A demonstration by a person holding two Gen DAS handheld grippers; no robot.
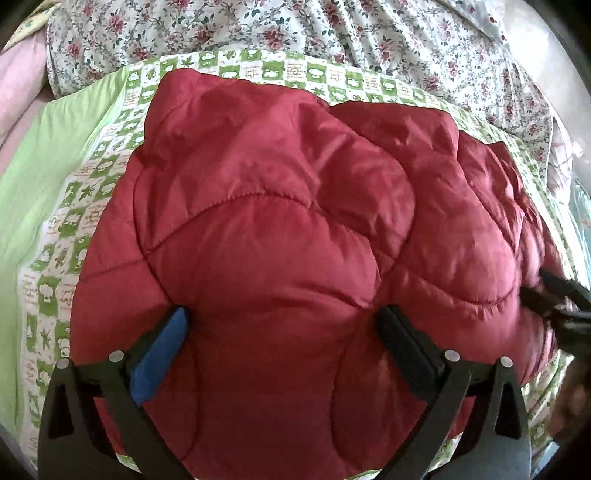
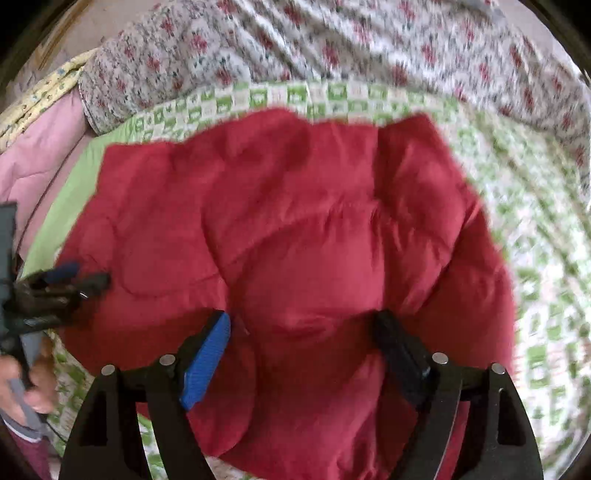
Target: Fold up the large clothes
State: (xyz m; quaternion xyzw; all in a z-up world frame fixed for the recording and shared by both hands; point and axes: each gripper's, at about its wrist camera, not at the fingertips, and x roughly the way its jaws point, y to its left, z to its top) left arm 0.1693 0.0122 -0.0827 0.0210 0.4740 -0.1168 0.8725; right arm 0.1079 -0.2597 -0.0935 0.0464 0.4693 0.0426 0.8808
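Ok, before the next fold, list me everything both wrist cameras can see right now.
puffer jacket: one, red, quilted, lying in a bundle on the green sheet, under both grippers.
patterned sheet: one, green and white checks, under the jacket.
plain green cloth: one, light green, at the sheet's left edge.
floral bedding: one, white with red flowers, bunched beyond the jacket.
pink quilt: one, pink, far left.
yellow cloth: one, pale yellow print, upper left corner.
left gripper: one, black with a blue pad, jaws wide, jacket bulging between them.
right gripper: one, black with a blue pad, jaws wide over the jacket.
hand: one, holding the left gripper's handle.
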